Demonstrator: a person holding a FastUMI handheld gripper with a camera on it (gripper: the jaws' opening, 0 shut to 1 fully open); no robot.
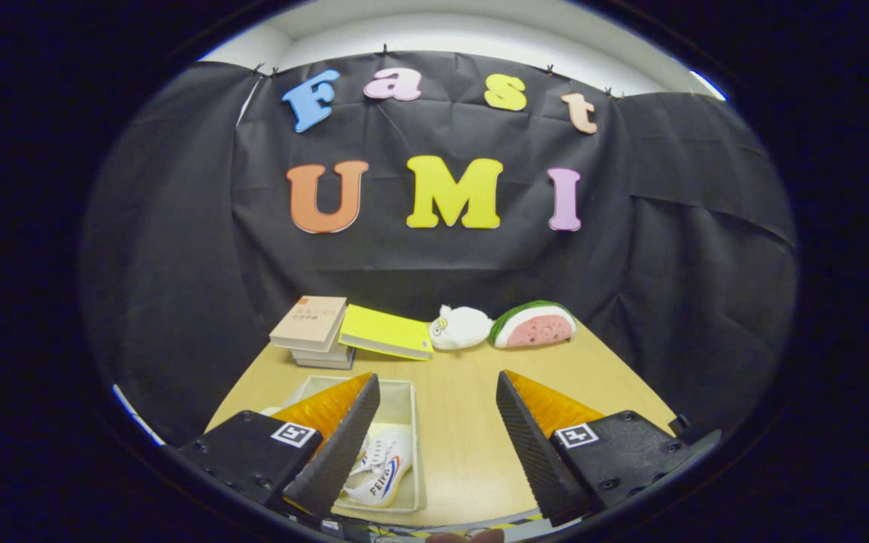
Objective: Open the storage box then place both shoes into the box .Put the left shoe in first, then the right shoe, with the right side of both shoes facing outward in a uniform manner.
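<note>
Hovering over a light wooden desk [465, 430], gripper [438, 437] spread wide open, fingers holding nothing. Just ahead of the left finger, toward 10 o'clock: clear storage box [404, 400], lid off, with a white shoe [383, 469] lying inside, partly hidden by that finger. Beyond, at the desk's far edge: stacked books [312, 330] at 11 o'clock, yellow book [388, 332] leaning against them, white plush toy [460, 327] at 12, watermelon-slice plush [534, 325] at 1 o'clock. Behind, black cloth wall [178, 249]; above it, white room wall [465, 34].
</note>
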